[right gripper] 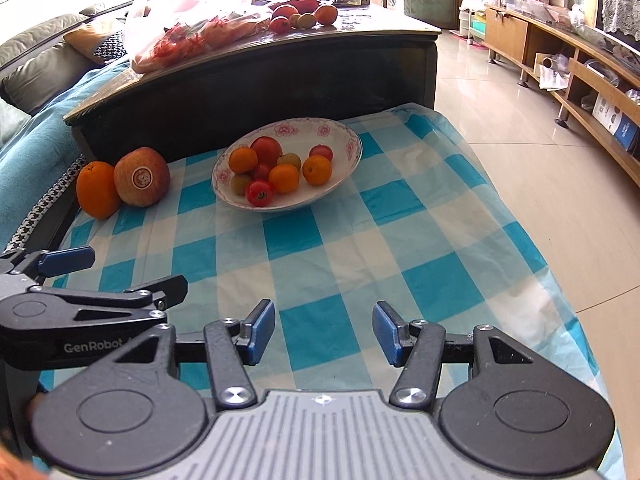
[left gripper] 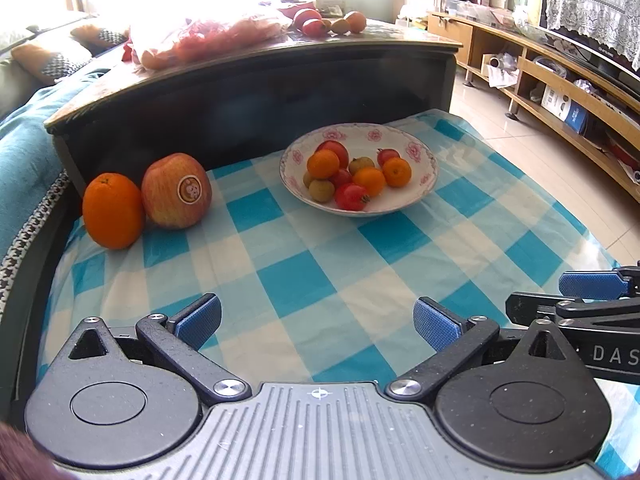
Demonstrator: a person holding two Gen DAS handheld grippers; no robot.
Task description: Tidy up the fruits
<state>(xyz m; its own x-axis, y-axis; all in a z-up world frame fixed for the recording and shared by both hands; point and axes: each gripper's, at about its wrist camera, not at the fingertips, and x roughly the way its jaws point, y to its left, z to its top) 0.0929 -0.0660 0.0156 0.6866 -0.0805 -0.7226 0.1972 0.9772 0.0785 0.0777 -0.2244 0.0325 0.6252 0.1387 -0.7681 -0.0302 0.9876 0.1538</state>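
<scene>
A white floral bowl point(left gripper: 416, 196) point(right gripper: 344, 172) sits on the blue checked cloth and holds several small oranges, red tomatoes and green-brown fruits. A large orange point(left gripper: 113, 211) point(right gripper: 97, 189) and a stickered apple point(left gripper: 176, 191) point(right gripper: 142, 177) lie touching each other at the far left, against the dark table's side. My left gripper point(left gripper: 318, 326) is open and empty, low over the near cloth. My right gripper point(right gripper: 324, 332) is open and empty beside it. Each gripper shows at the edge of the other's view.
A dark coffee table point(left gripper: 256, 80) point(right gripper: 256, 76) stands behind the cloth, carrying a plastic bag point(right gripper: 188, 28) and more fruit point(left gripper: 328, 24). A sofa with cushions point(left gripper: 36, 60) is at the left. Tiled floor and a wooden TV shelf point(left gripper: 560, 92) are at the right.
</scene>
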